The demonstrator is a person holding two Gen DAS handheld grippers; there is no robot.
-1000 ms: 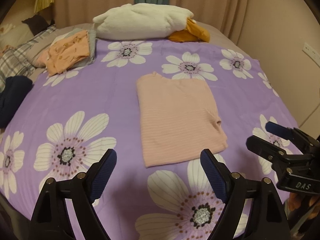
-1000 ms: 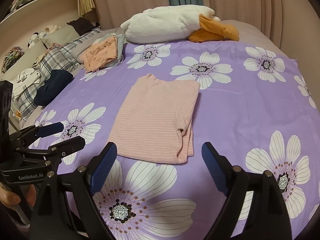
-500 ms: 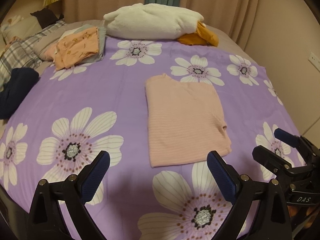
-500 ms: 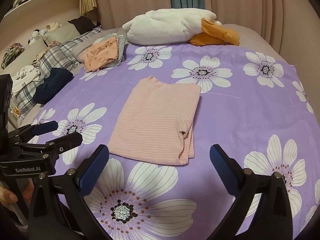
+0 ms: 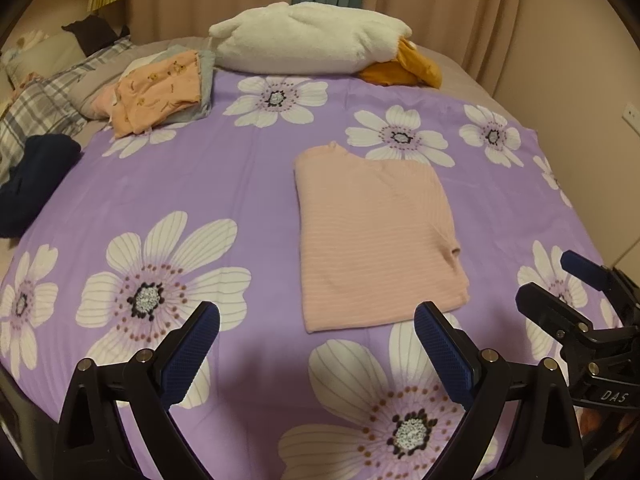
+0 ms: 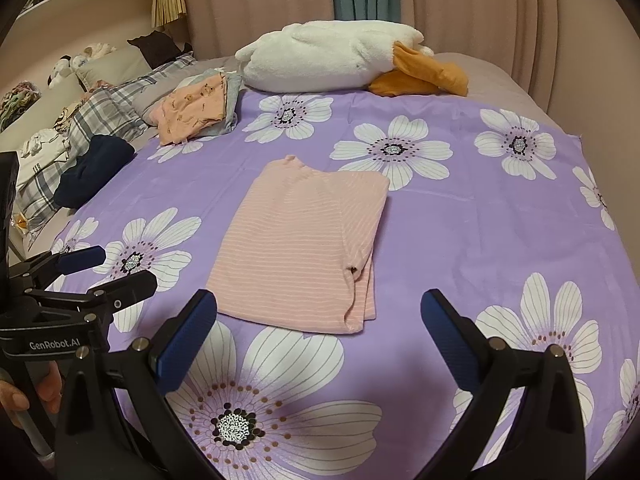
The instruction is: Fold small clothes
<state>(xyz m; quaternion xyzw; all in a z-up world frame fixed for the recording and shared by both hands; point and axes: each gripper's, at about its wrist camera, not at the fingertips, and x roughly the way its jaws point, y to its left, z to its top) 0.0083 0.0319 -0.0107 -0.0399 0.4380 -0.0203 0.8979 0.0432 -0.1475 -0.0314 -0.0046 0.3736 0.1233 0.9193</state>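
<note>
Your pink shirt [image 5: 376,240] lies flat at the centre of the frame on the purple floral sheet [image 5: 224,176], already folded into a long rectangle — sleeves tucked in, one cuff peeking out at its lower right edge. Its long axis runs from the bottom of the frame toward the top, collar end pointing up toward the white plush [image 5: 308,36]; the hem faces you. That placement looks deliberate: the near edge sits square to both tools, ready to be lifted over for a crosswise fold.

You hold the left tool [image 5: 316,356] wide apart and empty, low in the frame just short of the hem. The right tool [image 6: 320,336] is likewise spread wide, holding nothing, hovering near the shirt's lower right corner. A finished stack [image 5: 160,88] waits at upper left — probably where this one goes next.
</note>
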